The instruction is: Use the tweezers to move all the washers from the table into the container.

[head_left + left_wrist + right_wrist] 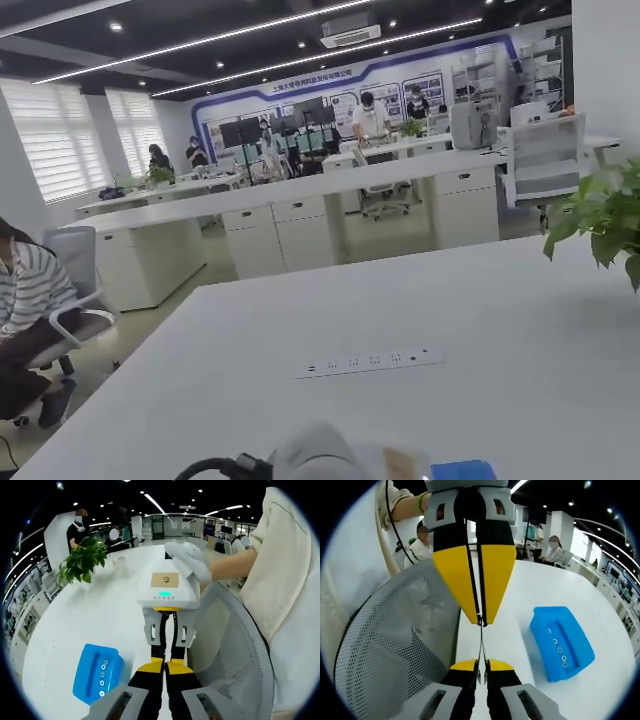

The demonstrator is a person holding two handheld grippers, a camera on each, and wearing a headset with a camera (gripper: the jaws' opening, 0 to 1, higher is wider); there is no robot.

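Meeting tip to tip: left gripper [481, 622] and right gripper [481, 665], one pair of tweezers [481, 645].
Both grippers pressed together on the thin tweezers between them; washers [559, 649] in a row inside the blue container [580, 650], resting on the white tabletop [520, 605], near a mesh chair back [395, 645].

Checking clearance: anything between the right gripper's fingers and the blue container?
No, just bare white table between the right gripper and the blue container, as the right gripper view shows.
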